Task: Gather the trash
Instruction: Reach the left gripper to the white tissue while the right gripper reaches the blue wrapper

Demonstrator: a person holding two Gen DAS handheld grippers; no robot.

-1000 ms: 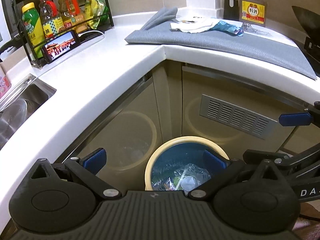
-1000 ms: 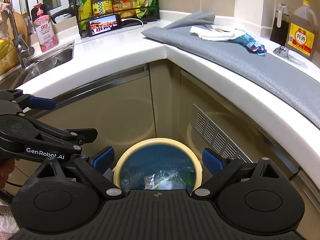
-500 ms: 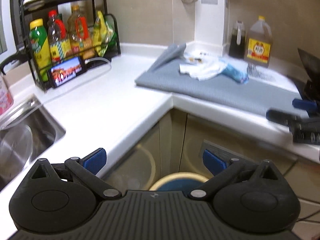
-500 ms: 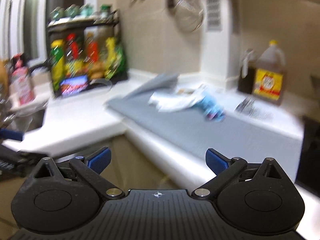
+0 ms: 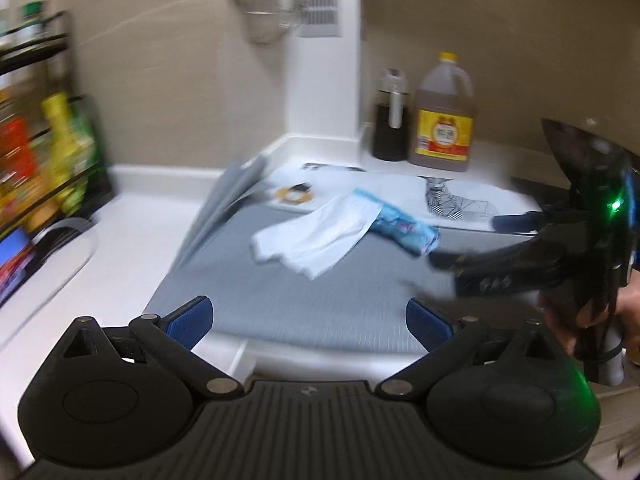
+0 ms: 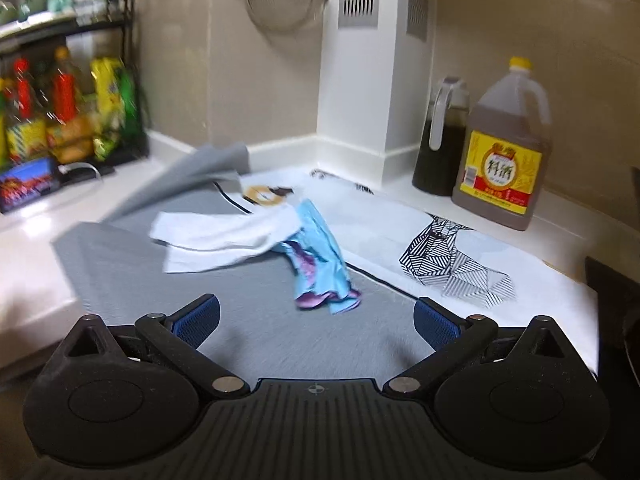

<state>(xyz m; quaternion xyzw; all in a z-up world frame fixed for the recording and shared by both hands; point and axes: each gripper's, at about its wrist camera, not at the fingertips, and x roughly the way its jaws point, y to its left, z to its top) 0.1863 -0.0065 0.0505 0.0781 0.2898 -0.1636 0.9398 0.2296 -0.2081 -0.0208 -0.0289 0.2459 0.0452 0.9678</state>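
A: So, where's the trash lying?

B: On the grey mat over the counter: a crumpled white paper and, touching its right edge, a blue wrapper with purple on it. Both sit towards the middle of the mat, a little to the far side.

A: And the grippers?

B: The right gripper has its jaws spread as wide as they go, having just finished opening, with nothing between them. The left gripper is also wide open and empty. From the left view, the right gripper reaches in from the right, near the wrapper.

A: Which step, then?

B: I'd judge it the approach to the next pick. Nothing is gripped yet. The wrapper lies almost straight ahead of the right jaws, so a short advance and a dip should straddle it before closing.

A: Room to move?

B: Open mat on the near side. To the right lies a white printed sheet; beyond it, against the wall, stand a cooking-wine jug and a dark oil bottle, well apart from the wrapper. The mat's far-left corner is curled up. The paper overlaps the wrapper, so it may drag along.
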